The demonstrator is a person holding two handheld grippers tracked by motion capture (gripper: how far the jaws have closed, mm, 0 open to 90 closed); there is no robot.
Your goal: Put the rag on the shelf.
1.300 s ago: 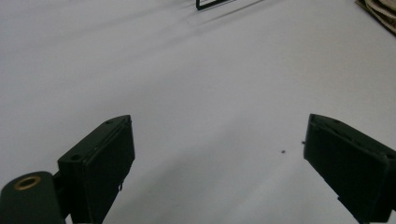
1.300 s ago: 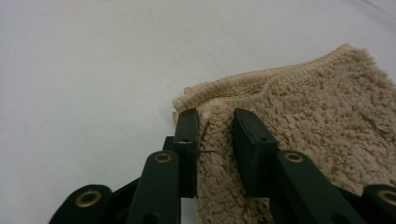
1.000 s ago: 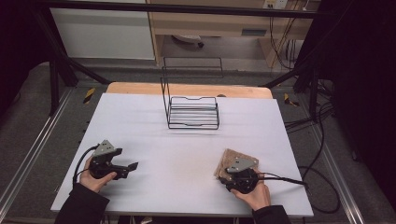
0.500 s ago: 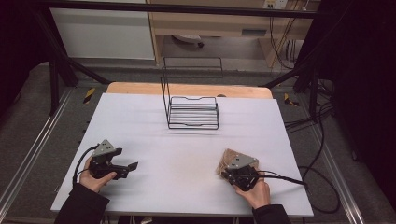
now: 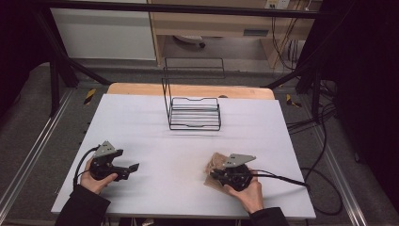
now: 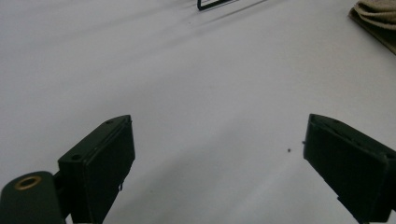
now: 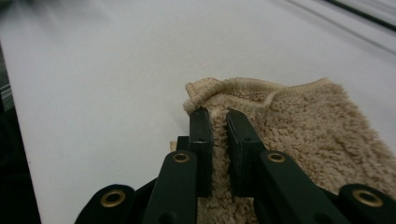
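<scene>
White tabletop (image 5: 155,127), black wire rack (image 5: 194,113) at rear. Right gripper (image 7: 218,122) jaws have just closed, pinching fuzzy beige terry towel (image 7: 308,135) near its edge. Left gripper (image 6: 217,156) jaws open, empty. Risk: shallow pinch may slip on lifting.

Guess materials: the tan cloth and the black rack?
Tan cloth: looks like terry cotton, matte; looped fuzzy pile, stitched hem. The right gripper is shut on a fold of it.
Black rack: probably coated steel wire; thin dark rods, see-through frame.
</scene>
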